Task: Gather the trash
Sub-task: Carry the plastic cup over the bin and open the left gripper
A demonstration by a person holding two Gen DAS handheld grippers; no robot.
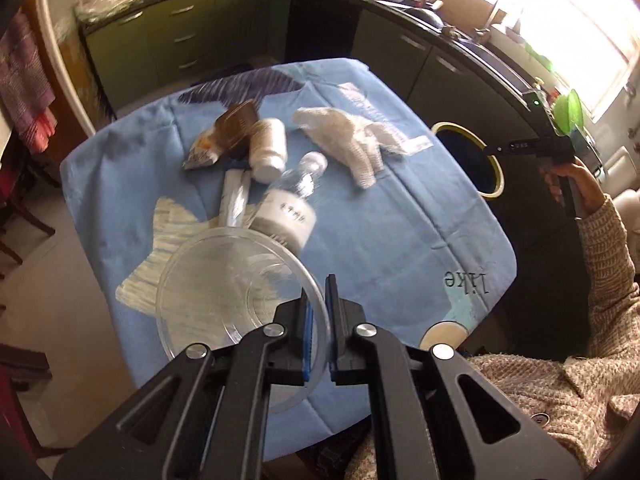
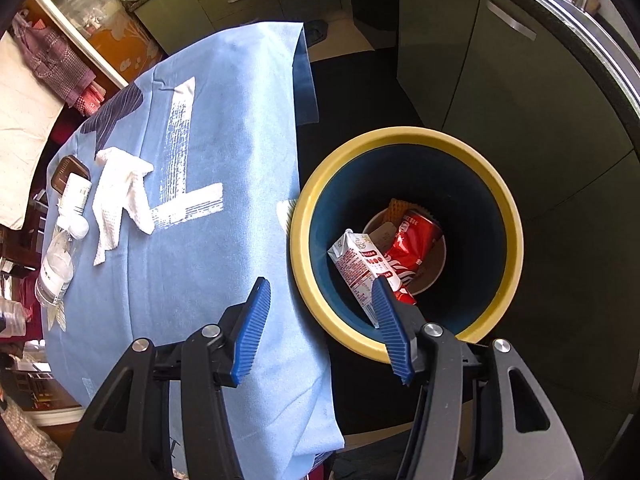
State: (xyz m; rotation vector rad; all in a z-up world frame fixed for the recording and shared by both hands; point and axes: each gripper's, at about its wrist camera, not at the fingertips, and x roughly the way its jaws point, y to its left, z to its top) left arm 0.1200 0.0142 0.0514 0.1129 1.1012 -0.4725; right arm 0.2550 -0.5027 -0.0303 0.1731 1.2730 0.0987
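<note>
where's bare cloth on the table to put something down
Free: the cloth between the rag and the near edge, on the bin side. Crowded: the far-left part, where the wrapper, white bottle and clear bottle lie together, beside the bowl held by the left tool.

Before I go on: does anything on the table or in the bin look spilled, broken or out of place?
Nothing spilled or broken. The water bottle and white pill bottle lie on their sides on the blue cloth, as litter would. The left gripper pinches the clear plastic bowl by its rim. The bin stands upright.
</note>
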